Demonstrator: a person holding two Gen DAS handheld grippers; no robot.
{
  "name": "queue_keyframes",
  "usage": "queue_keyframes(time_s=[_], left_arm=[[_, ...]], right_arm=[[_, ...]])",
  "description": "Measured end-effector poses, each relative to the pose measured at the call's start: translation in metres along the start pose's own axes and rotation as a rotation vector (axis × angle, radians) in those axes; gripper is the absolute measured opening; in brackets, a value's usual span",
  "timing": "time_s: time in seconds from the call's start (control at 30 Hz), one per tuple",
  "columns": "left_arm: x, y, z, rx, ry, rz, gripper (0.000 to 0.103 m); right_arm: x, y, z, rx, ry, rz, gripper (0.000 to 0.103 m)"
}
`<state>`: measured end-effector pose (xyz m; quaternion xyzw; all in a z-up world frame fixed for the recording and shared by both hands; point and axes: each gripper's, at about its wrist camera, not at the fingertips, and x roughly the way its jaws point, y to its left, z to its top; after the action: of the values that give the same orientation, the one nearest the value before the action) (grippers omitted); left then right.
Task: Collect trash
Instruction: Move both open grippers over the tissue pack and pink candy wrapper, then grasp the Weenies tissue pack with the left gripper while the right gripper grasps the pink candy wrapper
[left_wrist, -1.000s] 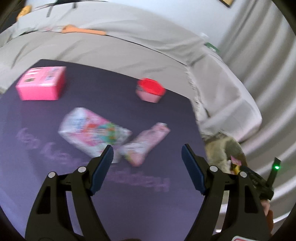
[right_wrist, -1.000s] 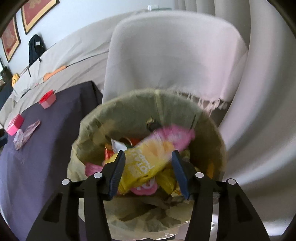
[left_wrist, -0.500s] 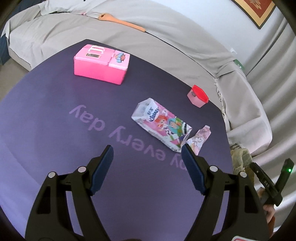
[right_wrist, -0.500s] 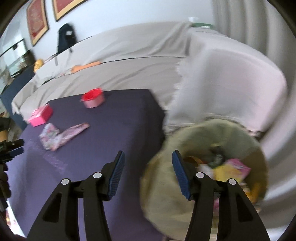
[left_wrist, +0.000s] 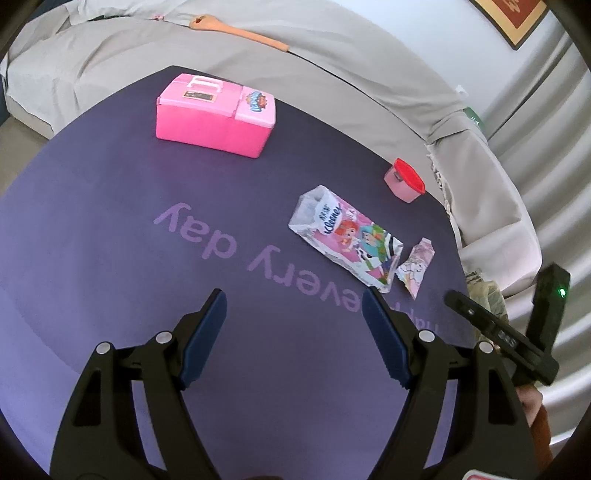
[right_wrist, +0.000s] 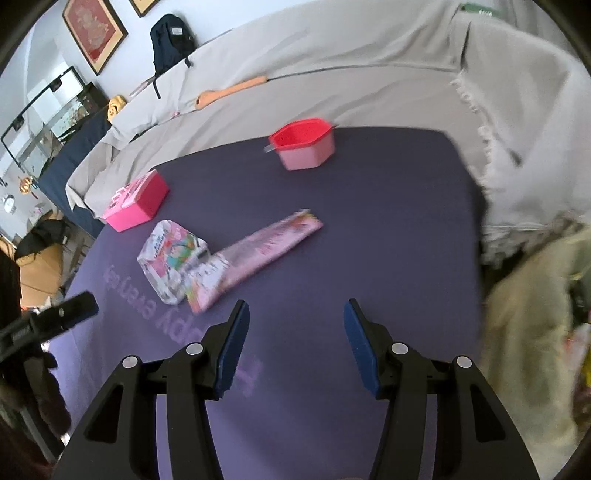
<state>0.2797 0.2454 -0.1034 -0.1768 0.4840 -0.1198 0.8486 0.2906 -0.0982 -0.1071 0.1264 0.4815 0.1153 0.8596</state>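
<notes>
Hovering over the purple mat (right_wrist: 388, 229), the right gripper (right_wrist: 293, 345) and the left gripper (left_wrist: 293, 338) both stand spread and empty, while the tissue pack (right_wrist: 171, 264) and the pink wrapper (right_wrist: 266, 253) lie touching at one corner, near the middle of the mat. Closing on that overlap could, I judge, drag both pieces or drop one short of the trash bag (right_wrist: 532, 332) at the mat's edge; a careless reach might also knock the red-lidded pot (right_wrist: 304, 146) or take the pink toy case (left_wrist: 216, 114) for rubbish

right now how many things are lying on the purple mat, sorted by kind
wrappers: 2, the cartoon tissue pack and the long pink wrapper
boxes: 1, the pink box
tubs: 1, the small pink tub with a red lid
total: 4
</notes>
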Motion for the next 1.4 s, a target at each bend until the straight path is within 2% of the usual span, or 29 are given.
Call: queue_keyframes(time_s=[0.1, 0.3, 0.37, 0.43, 0.53, 0.63, 0.73, 0.87, 0.93, 1.0, 1.13, 1.37, 1.4], left_arm=[[-0.003, 0.009, 0.006, -0.008, -0.008, 0.0, 0.072], [-0.001, 0.024, 0.023, -0.026, 0.002, 0.048, 0.072], [-0.002, 0.025, 0.025, -0.03, 0.003, 0.046, 0.072], [-0.003, 0.022, 0.025, -0.033, 0.0, 0.037, 0.072], [0.001, 0.017, 0.024, -0.036, 0.015, 0.021, 0.072], [0.005, 0.005, 0.022, -0.022, 0.033, 0.027, 0.072], [0.008, -0.005, 0.021, -0.011, 0.033, 0.019, 0.072], [0.031, -0.015, 0.021, -0.031, 0.084, 0.033, 0.072], [0.039, -0.028, 0.023, -0.012, 0.07, 0.058, 0.074], [0.052, -0.04, 0.029, -0.001, 0.091, 0.049, 0.074], [0.073, -0.061, 0.042, 0.047, 0.075, 0.106, 0.074], [0.099, -0.081, 0.059, 0.12, 0.069, 0.186, 0.073], [0.1, -0.082, 0.059, 0.13, 0.075, 0.199, 0.07]], right_arm=[[0.019, 0.016, 0.013, 0.005, -0.001, 0.008, 0.052], [0.048, 0.032, 0.043, 0.006, 0.004, 0.021, 0.054], [0.055, 0.037, 0.051, -0.026, 0.007, 0.005, 0.054], [0.061, 0.047, 0.055, -0.13, 0.035, -0.042, 0.054], [0.06, 0.057, 0.05, -0.275, 0.076, -0.099, 0.054], [0.047, 0.046, 0.038, -0.31, 0.069, -0.136, 0.054], [0.031, 0.026, 0.026, -0.275, 0.061, -0.131, 0.054], [0.01, 0.006, 0.01, -0.273, 0.043, -0.131, 0.054], [0.001, -0.002, -0.001, -0.272, 0.029, -0.118, 0.054], [-0.003, -0.006, -0.009, -0.28, 0.018, -0.106, 0.054], [-0.008, -0.007, -0.019, -0.314, 0.013, -0.089, 0.055], [-0.011, -0.012, -0.016, -0.352, 0.016, -0.026, 0.055], [-0.01, -0.012, -0.016, -0.362, 0.014, -0.028, 0.055]])
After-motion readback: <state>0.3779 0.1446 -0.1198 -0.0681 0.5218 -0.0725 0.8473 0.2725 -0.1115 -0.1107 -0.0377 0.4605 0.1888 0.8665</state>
